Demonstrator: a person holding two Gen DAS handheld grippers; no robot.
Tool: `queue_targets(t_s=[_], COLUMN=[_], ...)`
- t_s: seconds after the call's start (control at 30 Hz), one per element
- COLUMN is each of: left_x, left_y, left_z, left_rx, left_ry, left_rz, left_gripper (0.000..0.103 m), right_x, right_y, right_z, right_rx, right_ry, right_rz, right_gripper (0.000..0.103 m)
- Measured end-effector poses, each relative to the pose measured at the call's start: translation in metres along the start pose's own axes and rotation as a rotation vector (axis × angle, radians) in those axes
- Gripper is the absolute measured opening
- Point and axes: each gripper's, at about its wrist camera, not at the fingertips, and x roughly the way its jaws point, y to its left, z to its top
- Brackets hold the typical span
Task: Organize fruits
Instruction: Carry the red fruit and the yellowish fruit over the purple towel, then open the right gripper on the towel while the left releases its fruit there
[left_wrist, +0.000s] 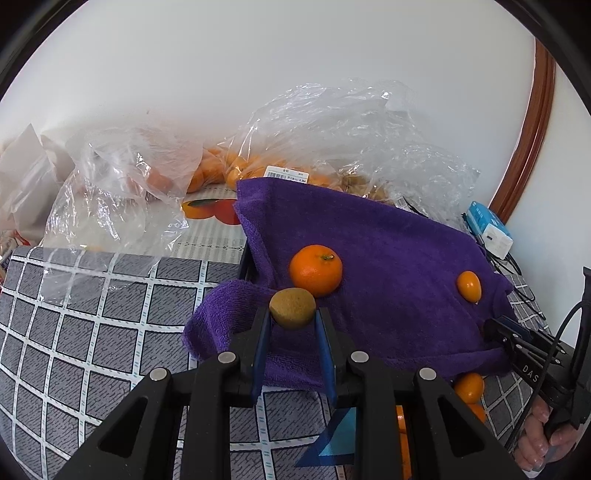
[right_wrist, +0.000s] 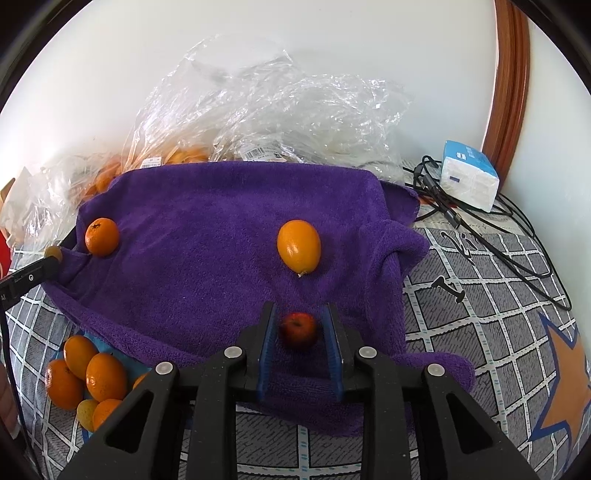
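A purple towel (left_wrist: 388, 258) (right_wrist: 221, 229) covers a raised surface. My left gripper (left_wrist: 292, 317) is shut on a brown kiwi (left_wrist: 292, 308) at the towel's near left corner. A round orange mandarin (left_wrist: 316, 270) (right_wrist: 102, 236) sits just beyond it. An oval kumquat (left_wrist: 469, 285) (right_wrist: 298, 245) lies further right on the towel. In the right wrist view my right gripper (right_wrist: 300, 325) has its jaws on either side of a small red fruit (right_wrist: 298, 329), which looks blurred with small gaps at both pads. The left gripper and kiwi also show in that view (right_wrist: 53, 253).
Several oranges (right_wrist: 88, 376) lie on a blue sheet left of the towel's front. Clear plastic bags (left_wrist: 332, 140) with more fruit stand along the wall. A blue-white tissue pack (right_wrist: 469, 175) and black cables (right_wrist: 480, 221) lie at the right. A grey checked cloth (left_wrist: 92, 314) covers the table.
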Motion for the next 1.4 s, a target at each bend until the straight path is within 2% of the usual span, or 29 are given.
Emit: queue_targets(t_s=[0.17, 0.37, 0.73, 1.0, 1.4], left_x=[0.000, 0.002, 0.003, -0.001, -0.014], left_y=[0.000, -0.002, -0.003, -0.004, 0.004], left_z=[-0.001, -0.002, -0.001, -0.001, 0.002], left_rx=[0.008, 0.026, 0.031, 0.032, -0.017], left_ry=[0.001, -0.001, -0.002, -0.016, -0.061], left_rz=[-0.001, 0.012, 0.014, 0.001, -0.011], left_gripper=[0.024, 0.024, 0.024, 0.045, 0.053], right_x=[-0.001, -0.005, -0.007, -0.008, -0.014], right_y=[-0.001, 0.002, -0.002, -0.003, -0.004], right_z=[0.000, 0.000, 0.001, 0.001, 0.000], right_rx=[0.006, 0.002, 0.027, 0.030, 0.032], right_ry=[-0.004, -0.028, -0.038, -0.045, -0.067], right_rz=[0.005, 0.007, 0.010, 0.009, 0.011], right_gripper=[0.040, 0.049, 0.053, 0.057, 0.061])
